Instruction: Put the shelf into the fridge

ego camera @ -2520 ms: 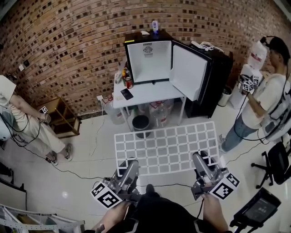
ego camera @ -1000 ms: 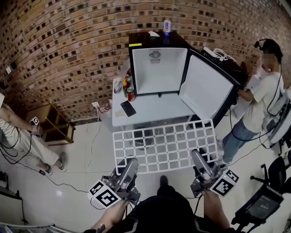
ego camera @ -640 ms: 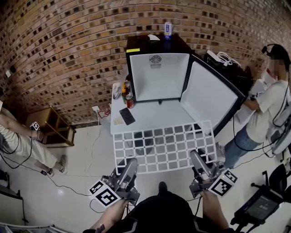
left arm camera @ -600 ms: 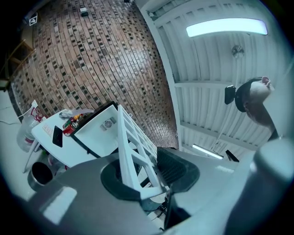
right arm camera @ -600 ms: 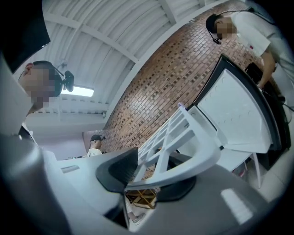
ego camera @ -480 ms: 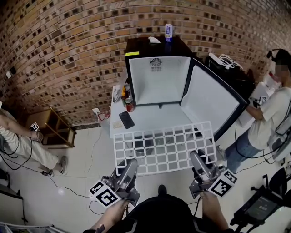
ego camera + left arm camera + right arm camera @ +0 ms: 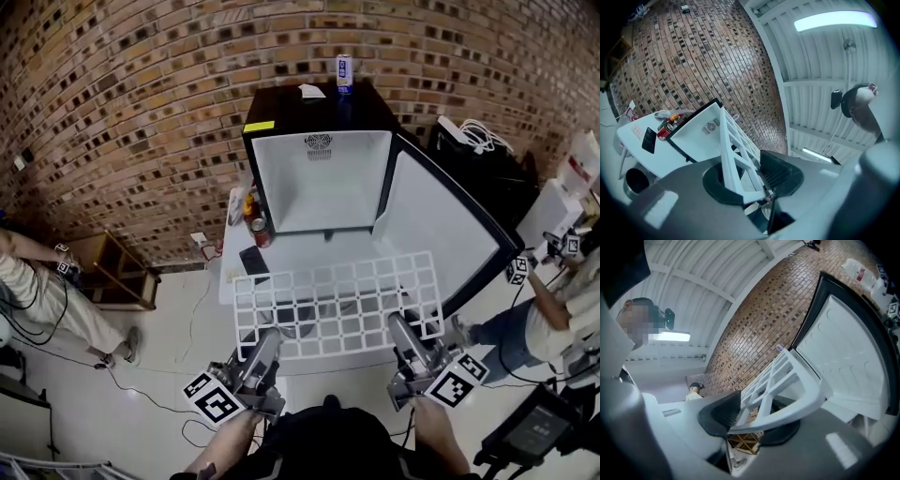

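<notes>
A white grid shelf is held level in front of me, its far edge over the white table. My left gripper is shut on the shelf's near left corner, and my right gripper is shut on its near right corner. The black fridge stands on the table with a white, bare inside. Its door hangs open to the right. In the left gripper view the shelf runs between the pads toward the fridge. In the right gripper view the shelf's rim lies across the pads beside the door.
A can stands on top of the fridge. Bottles and a red can and a phone lie on the table's left part. A person and a wooden rack are at the left, another person at the right. Cables cross the floor.
Both grippers have carried the shelf forward toward the fridge, which now looks nearer and larger. The shelf's far edge has come over the table. The person at the right has slid toward the frame's edge.
</notes>
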`<move>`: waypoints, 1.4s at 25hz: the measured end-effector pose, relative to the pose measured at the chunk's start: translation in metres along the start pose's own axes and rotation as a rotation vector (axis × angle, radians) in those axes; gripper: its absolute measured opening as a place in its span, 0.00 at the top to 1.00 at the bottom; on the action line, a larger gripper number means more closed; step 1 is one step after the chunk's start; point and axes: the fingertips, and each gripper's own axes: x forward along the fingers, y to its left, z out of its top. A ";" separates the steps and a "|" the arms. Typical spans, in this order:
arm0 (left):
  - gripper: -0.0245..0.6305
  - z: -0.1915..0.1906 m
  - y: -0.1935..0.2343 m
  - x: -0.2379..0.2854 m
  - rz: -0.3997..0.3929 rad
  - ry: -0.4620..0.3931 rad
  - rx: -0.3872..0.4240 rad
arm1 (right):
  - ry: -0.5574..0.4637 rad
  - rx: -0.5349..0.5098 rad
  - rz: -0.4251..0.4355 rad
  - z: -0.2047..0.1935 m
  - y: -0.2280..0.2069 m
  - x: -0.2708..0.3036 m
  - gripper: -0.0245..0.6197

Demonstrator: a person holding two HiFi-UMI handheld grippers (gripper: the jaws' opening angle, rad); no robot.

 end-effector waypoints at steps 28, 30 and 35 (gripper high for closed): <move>0.81 0.051 0.122 0.117 -0.020 0.088 -0.051 | -0.004 0.026 -0.072 0.019 -0.097 0.135 0.77; 0.81 0.055 0.132 0.123 -0.027 0.098 -0.057 | -0.006 0.029 -0.084 0.018 -0.103 0.144 0.77; 0.81 0.065 0.156 0.140 -0.049 0.113 -0.075 | -0.012 0.020 -0.111 0.018 -0.115 0.166 0.77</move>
